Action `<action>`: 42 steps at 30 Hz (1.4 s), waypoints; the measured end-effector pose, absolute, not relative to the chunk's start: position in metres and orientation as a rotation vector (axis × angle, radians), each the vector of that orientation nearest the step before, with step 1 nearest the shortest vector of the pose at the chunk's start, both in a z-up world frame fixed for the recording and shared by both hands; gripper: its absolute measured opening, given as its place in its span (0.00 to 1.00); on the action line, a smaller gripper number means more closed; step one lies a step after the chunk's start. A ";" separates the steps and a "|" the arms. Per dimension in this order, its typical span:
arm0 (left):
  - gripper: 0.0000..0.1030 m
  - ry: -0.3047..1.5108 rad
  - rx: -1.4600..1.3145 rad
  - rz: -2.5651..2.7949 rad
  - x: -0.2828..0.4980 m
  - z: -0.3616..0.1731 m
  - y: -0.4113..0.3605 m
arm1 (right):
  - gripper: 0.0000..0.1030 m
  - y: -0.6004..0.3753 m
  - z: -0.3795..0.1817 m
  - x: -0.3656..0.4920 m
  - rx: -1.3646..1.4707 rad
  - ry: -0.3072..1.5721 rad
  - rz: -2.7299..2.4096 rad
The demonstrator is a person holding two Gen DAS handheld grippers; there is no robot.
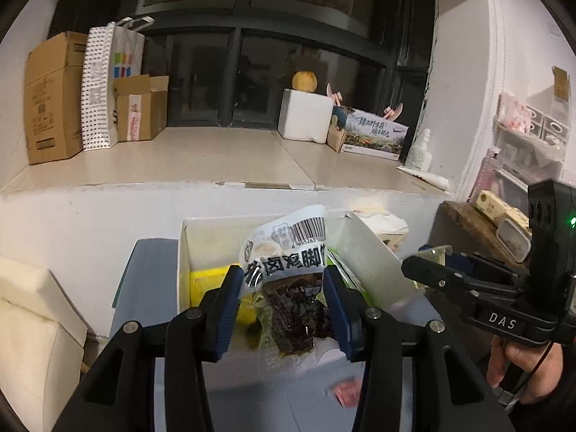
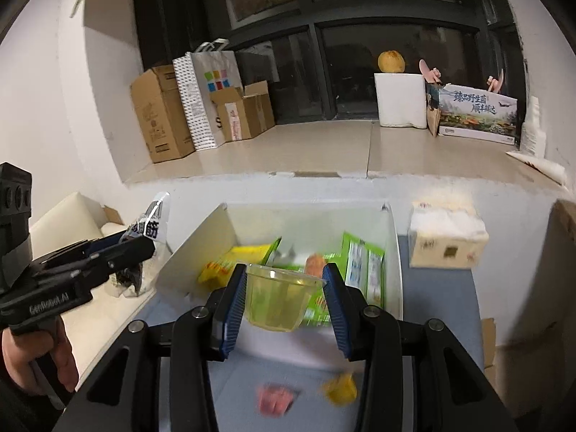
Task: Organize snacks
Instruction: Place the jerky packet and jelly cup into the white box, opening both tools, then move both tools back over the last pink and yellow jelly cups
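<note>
My left gripper point(image 1: 282, 298) is shut on a clear snack packet point(image 1: 293, 288) with dark brown meat and a white barcode label, held above the near edge of a white open box point(image 1: 374, 255). The packet also shows in the right wrist view point(image 2: 151, 223), beside the left gripper point(image 2: 118, 252). My right gripper point(image 2: 286, 298) is shut on a yellow-green jelly cup point(image 2: 280, 298), held over the near edge of the same box point(image 2: 201, 248). Yellow packets point(image 2: 234, 257) and green packets point(image 2: 360, 270) lie inside. A pink snack point(image 2: 275, 397) and a yellow snack point(image 2: 340, 390) lie on the grey-blue table.
A tissue pack point(image 2: 446, 237) stands right of the box. A cream cushion point(image 1: 32, 324) is at the left. Behind is a window ledge point(image 1: 216, 158) with cardboard boxes point(image 1: 54, 97), a paper bag point(image 1: 104, 86) and a white foam box point(image 1: 306, 115).
</note>
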State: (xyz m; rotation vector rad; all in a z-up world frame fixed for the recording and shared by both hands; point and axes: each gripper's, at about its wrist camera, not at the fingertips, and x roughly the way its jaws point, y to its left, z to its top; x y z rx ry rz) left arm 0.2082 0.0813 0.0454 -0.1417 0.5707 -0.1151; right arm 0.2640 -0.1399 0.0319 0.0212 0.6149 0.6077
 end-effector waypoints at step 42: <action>1.00 0.821 -0.192 -0.149 0.101 -0.064 0.026 | 1.00 -0.191 -0.082 0.206 0.116 0.803 0.493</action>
